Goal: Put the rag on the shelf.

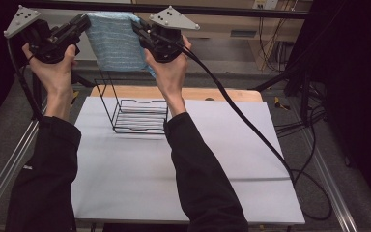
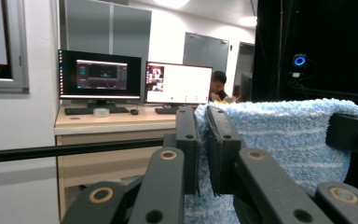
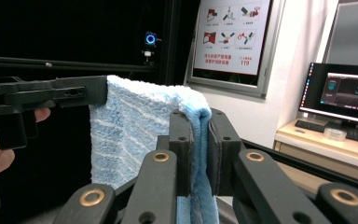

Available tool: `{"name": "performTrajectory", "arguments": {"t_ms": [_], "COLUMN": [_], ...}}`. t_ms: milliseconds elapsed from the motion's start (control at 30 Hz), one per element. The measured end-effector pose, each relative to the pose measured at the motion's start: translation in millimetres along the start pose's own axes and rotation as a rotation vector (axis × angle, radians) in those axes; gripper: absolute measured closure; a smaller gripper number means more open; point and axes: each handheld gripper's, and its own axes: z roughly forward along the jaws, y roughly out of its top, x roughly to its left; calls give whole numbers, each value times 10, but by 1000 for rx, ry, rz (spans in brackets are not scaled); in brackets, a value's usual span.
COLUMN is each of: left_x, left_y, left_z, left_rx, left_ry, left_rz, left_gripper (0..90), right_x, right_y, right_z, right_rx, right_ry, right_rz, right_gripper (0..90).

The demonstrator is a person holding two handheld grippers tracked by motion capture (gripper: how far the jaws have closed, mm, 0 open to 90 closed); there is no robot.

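Sleeves foremost | both fingers clamp blue towel corners | wire rack below holds nothing

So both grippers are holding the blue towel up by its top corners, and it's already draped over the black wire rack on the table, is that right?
Not quite. Both the left gripper and right gripper do pinch the blue towel by its top corners, but it hangs in the air above the black wire rack, not draped over it. The high view shows this.
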Motion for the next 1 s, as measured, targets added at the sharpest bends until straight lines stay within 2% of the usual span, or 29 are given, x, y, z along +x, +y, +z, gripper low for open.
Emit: {"name": "performTrajectory", "arguments": {"t_ms": [300, 467, 567, 733, 1000], "left_x": [130, 170, 180, 158, 148], "left_y": [-123, -252, -323, -401, -608], "left_z": [127, 180, 192, 206, 162], "left_rx": [47, 74, 82, 108, 150], "left_ry": [33, 30, 21, 6, -28], "left_rz": [1, 0, -1, 18, 18], "left_gripper": [840, 840, 840, 839, 839], "right_x": [-80, -110, -122, -159, -179], "right_y": [-165, -257, -301, -399, -606], "right_z": [213, 257, 258, 225, 129], "right_rx": [55, 90, 103, 120, 148], "right_ry": [-9, -16, -22, -24, -3], "right_rz": [6, 0, -9, 4, 26], "right_gripper": [825, 824, 825, 825, 824]}}
